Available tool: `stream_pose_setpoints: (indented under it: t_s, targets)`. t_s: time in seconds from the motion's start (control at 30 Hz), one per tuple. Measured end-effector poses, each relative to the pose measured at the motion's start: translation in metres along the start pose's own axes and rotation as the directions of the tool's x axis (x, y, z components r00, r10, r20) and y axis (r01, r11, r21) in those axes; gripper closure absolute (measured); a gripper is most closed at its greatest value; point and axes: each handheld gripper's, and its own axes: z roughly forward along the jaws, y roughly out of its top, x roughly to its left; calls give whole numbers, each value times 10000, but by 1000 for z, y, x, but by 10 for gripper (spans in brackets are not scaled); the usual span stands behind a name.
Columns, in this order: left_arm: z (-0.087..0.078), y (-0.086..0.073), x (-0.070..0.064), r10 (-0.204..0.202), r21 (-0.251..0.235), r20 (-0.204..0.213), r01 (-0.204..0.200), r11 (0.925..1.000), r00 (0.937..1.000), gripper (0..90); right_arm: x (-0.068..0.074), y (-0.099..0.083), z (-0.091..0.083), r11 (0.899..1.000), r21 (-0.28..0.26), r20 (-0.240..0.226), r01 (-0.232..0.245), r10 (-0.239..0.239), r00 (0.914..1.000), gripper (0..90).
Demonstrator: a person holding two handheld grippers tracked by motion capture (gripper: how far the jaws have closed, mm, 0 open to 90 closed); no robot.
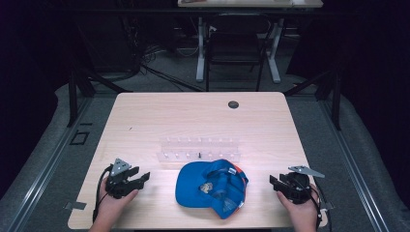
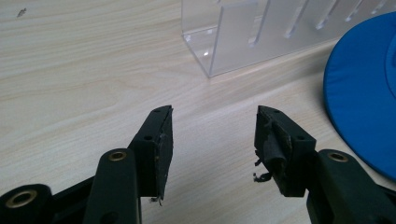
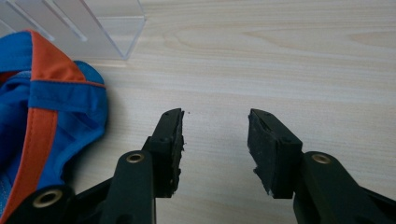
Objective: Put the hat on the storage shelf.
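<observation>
High view: I see a light wooden table (image 1: 145, 121), both grippers near its front edge, a cap between them.
Cap: blue cap (image 1: 212, 186) with orange trim lies upside down at front centre, brim toward my left gripper, inside facing up. A small patch shows inside it; I can't tell what it is.
Rack: clear plastic rack (image 1: 199, 150) sits just behind the cap, a small dark thing on it, too small to make out.
Left gripper: left gripper (image 1: 140, 178) held in my left hand (image 1: 113, 205), low over the table, pointing toward the cap. Jaws wide apart, nothing between them.
Left gripper view: bare wood between the jaws, rack corner ahead, blue brim at the right edge, apart from the jaws. Pad (image 2: 273, 144) on the right jaw looks frayed.
Right gripper: right gripper (image 1: 274, 182) held in my right hand (image 1: 302, 210), pointing toward the cap. Jaws wide apart, holding nothing.
Right gripper view: bare wood between the jaws, cap's crown at left, near the left jaw but not touching.
Table hole: dark round hole (image 1: 233, 104) near the far edge.
Background: chair (image 1: 235, 43) and a second desk (image 1: 251, 4) beyond the table.
</observation>
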Motion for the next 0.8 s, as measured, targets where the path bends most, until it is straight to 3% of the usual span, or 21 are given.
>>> stream_pose_setpoints:
  t_s: [0.23,0.5,0.8]
  targets:
    - [-2,0,2,-77,97,-125,78,9999,9999,500,4,1,-4,10000,37,106,-13,13,9999,547]
    - [-7,2,1,-151,204,-145,154,9997,9998,512,9,1,-5,9982,466,-532,-385,410,9977,580]
    - [-10,4,-3,-313,243,63,311,9992,9995,525,18,7,-9,9941,1045,-1277,-296,429,9909,591]
